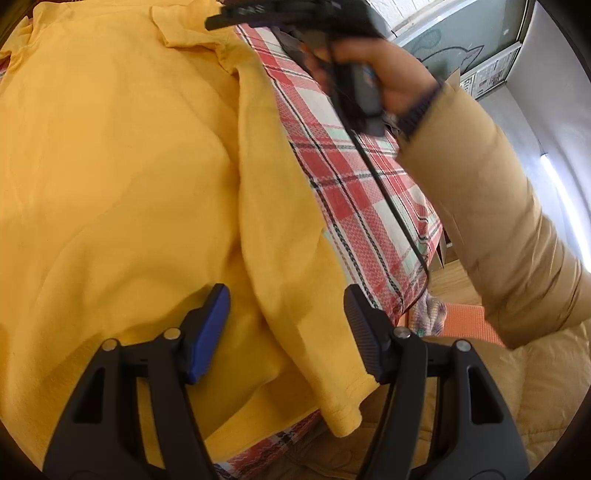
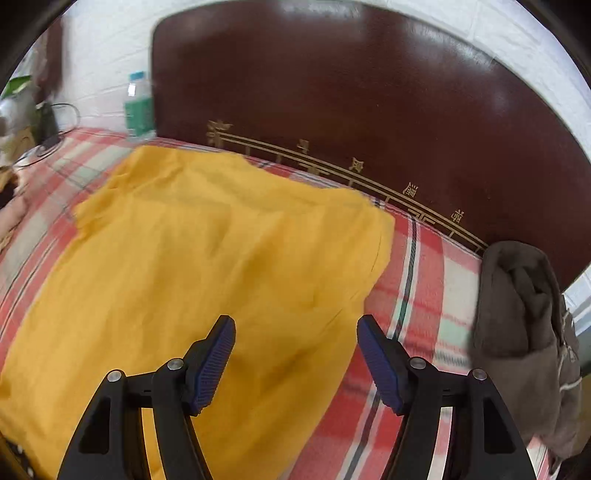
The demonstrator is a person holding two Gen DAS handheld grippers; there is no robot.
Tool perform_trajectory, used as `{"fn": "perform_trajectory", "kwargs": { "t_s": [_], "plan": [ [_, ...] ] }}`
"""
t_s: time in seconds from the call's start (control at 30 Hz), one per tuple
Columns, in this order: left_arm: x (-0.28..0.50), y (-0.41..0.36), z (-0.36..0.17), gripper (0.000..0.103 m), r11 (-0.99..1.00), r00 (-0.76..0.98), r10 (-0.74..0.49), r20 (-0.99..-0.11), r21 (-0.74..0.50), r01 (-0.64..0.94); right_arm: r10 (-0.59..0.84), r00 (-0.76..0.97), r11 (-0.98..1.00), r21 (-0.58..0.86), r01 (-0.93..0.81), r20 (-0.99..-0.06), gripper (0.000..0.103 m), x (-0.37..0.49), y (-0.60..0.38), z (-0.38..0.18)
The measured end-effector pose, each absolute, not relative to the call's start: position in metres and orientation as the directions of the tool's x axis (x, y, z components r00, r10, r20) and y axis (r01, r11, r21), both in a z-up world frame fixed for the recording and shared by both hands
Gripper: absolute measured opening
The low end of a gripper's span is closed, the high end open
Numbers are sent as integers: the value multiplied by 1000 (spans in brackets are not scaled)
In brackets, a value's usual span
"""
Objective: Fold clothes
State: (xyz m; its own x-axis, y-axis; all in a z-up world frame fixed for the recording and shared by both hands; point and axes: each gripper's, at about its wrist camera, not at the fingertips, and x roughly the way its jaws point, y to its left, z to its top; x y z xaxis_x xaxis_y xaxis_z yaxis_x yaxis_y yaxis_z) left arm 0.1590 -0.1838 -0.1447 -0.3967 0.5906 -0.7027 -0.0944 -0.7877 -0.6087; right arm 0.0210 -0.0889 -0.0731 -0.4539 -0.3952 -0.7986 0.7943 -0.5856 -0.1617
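A yellow shirt lies spread on a red plaid bed sheet. Its sleeve runs down toward the near edge, between my left gripper's fingers. My left gripper is open and empty just above the sleeve. The right gripper's body shows at the top of the left wrist view, held in a hand over the sheet. In the right wrist view the shirt fills the middle. My right gripper is open and empty above its right edge.
A dark wooden headboard stands behind the bed. A brown garment is piled at the right on the sheet. A green bottle stands at the back left. A tan jacket sleeve crosses the right of the left wrist view.
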Motion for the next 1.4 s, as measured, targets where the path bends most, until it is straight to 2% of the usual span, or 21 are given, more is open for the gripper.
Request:
{"fn": "perform_trajectory", "kwargs": {
  "t_s": [0.17,0.2,0.27,0.3,0.33,0.4,0.5,0.57,0.67,0.7,0.77,0.83,0.9,0.97,1.1,1.23,1.4],
  "plan": [
    [154,-192,-147,65,-764,-384,618,-685,-640,-87,-398,-447,-637,-110,763,-801,68,-32,-115,-75],
    [152,-194,-148,66,-759,-380,624,-682,-646,-87,-395,-445,-640,-107,761,-804,63,-40,-119,-76],
    [151,-196,-148,66,-751,-372,635,-677,-655,-89,-381,-428,-623,-114,774,-820,43,-49,-131,-82],
    [150,-197,-148,66,-747,-369,639,-675,-659,-89,-373,-418,-619,-113,777,-829,20,-53,-134,-85],
    [150,-198,-148,66,-744,-367,643,-672,-662,-90,-366,-409,-617,-111,779,-836,10,-57,-137,-87],
    [150,-199,-148,66,-740,-366,648,-669,-666,-92,-368,-412,-629,-104,771,-833,7,-62,-137,-87],
    [152,-196,-146,66,-735,-362,654,-664,-671,-98,-387,-501,-713,-93,695,-774,6,-77,-122,-70],
    [153,-193,-145,66,-737,-357,655,-666,-669,-103,-427,-456,-746,19,665,-781,6,-92,-111,-68],
    [157,-192,-142,66,-743,-357,648,-673,-661,-104,-410,-413,-739,30,673,-813,13,-97,-111,-80],
    [160,-193,-141,66,-749,-363,641,-677,-656,-100,-409,-429,-743,21,669,-806,22,-94,-109,-76],
    [168,-201,-132,66,-766,-402,612,-681,-637,-86,-407,-458,-751,4,660,-790,28,-89,-105,-70],
    [182,-215,-117,66,-787,-466,571,-676,-612,-78,-424,-489,-758,2,652,-762,48,-78,-100,-56],
    [200,-235,-100,66,-798,-536,530,-657,-600,-55,-465,-508,-743,8,669,-725,52,-61,-97,-37],
    [220,-260,-87,66,-816,-598,468,-651,-578,-10,-506,-474,-676,-10,736,-721,59,-35,-108,-21],
    [257,-307,-83,66,-847,-654,309,-691,-512,141,-582,-283,-426,-10,905,-763,73,37,-159,-10],
    [286,-333,-98,66,-844,-634,205,-745,-463,271,-593,-194,-256,-45,966,-782,75,100,-219,-16],
    [295,-329,-129,66,-843,-559,232,-796,-452,292,-548,-179,-175,-97,980,-817,75,152,-291,-42]
  ]
}}
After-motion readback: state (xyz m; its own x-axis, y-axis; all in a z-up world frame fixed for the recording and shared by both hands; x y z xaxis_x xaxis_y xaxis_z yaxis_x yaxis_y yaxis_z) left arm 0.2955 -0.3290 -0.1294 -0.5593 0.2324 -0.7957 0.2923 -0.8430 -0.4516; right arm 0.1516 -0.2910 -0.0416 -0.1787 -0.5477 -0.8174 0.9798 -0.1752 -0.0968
